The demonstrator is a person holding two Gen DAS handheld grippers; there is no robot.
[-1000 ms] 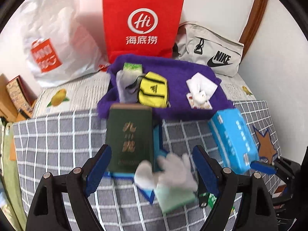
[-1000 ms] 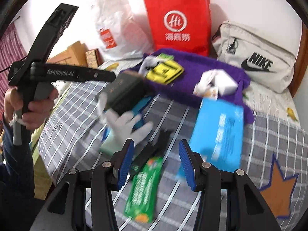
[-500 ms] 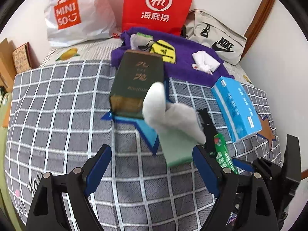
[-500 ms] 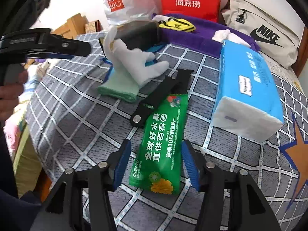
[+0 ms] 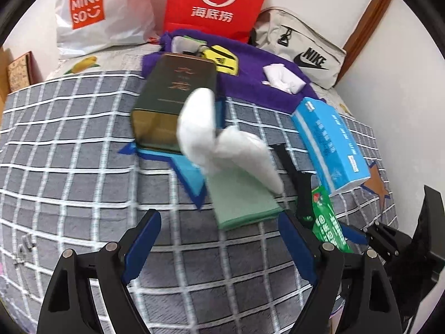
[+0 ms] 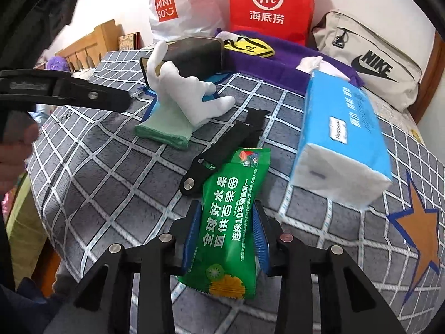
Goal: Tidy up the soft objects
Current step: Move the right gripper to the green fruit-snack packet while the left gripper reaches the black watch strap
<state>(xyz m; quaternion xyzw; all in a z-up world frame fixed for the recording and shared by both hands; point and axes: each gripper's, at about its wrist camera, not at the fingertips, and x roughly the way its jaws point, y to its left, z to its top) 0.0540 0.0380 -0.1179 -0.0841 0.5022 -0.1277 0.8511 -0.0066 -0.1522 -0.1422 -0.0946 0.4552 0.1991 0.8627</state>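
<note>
R gripper [image 6: 226, 231] closing round green packet [image 6: 232, 222]; L gripper [image 5: 219, 239] wide over bare blanket [image 5: 83, 167], glove [image 5: 225, 150] ahead.

This is a bedroom in a home. The things lie on a bed spread with a grey blanket crossed by white check lines [image 5: 83, 167], and a slatted wooden bed end [image 6: 91, 47] rises at its far corner. Against the plain white wall stand a white plastic shopping bag with an orange logo [image 5: 103, 14], a red paper carrier bag [image 5: 217, 2] and a beige fabric sports bag [image 6: 370, 58], beside a brown wooden door frame [image 5: 364, 25].
</note>
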